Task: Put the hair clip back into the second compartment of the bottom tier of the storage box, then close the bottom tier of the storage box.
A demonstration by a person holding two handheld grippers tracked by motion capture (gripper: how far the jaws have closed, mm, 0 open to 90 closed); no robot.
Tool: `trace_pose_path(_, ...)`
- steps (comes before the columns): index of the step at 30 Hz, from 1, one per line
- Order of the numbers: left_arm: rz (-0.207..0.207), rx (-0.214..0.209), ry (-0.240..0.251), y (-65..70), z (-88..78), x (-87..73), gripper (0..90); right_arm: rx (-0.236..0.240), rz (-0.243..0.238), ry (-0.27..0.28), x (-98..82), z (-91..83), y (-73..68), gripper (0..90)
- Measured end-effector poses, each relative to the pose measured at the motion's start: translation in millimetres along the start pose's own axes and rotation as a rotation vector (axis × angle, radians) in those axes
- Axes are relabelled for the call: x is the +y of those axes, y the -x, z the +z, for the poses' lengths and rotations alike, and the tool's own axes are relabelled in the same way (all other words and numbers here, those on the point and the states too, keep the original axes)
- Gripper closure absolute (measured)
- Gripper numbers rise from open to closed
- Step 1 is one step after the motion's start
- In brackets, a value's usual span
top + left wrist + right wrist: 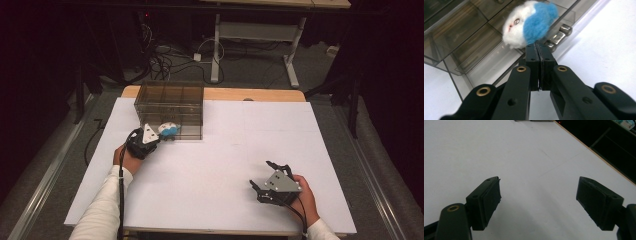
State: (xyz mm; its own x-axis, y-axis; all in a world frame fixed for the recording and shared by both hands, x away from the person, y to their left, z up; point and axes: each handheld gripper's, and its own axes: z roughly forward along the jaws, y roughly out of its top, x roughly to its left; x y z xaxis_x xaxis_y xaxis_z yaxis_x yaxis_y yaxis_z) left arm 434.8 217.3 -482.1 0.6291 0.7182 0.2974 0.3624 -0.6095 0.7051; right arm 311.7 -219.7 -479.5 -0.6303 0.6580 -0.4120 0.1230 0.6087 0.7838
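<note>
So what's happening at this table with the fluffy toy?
A person holds a gripper in each hand. The left gripper has its jaws pressed together, pinching the edge of a blue and white plush toy right by a smoky clear plastic organiser box. The right gripper rests apart over the white table, jaws open.

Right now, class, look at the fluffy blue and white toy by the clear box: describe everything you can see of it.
The plush toy is a small, rounded ball of fluffy fur, white on one side and bright blue on the other, with a small eye and pink marks on the white part. It lies tilted against the front of the smoky transparent drawer box, beside a metal handle. The left claw, jaws closed together, pinches the fur at its blue edge.
</note>
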Motion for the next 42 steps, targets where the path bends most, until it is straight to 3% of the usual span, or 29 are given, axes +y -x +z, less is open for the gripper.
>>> trace_pose_path(9, 0.015, 0.010, -0.022, -0.2, 2.6, -1.2, 85.4, -0.009, -0.014, 0.000, -0.3, -0.7, 0.2, 20.5)
trace_pose_path(16, -0.013, 0.009, -0.028, -4.4, 1.8, -5.6, 85.4, -0.008, -0.016, 0.000, 0.3, -0.4, -0.9, 20.0)
trace_pose_path(25, 0.005, 0.032, -0.052, -4.1, 4.3, -5.7, 85.5, 0.000, -0.015, 0.000, 0.9, 2.0, -1.1, 20.0)
trace_pose_path(33, 0.014, 0.081, -0.045, -6.2, 5.2, -4.6, 85.5, 0.005, -0.038, 0.000, -0.2, -0.8, -5.1, 19.9)
trace_pose_path(42, 0.038, 0.090, -0.044, -6.5, 9.9, 2.8, 85.5, 0.007, -0.038, -0.004, 1.5, 0.7, -7.6, 19.9)
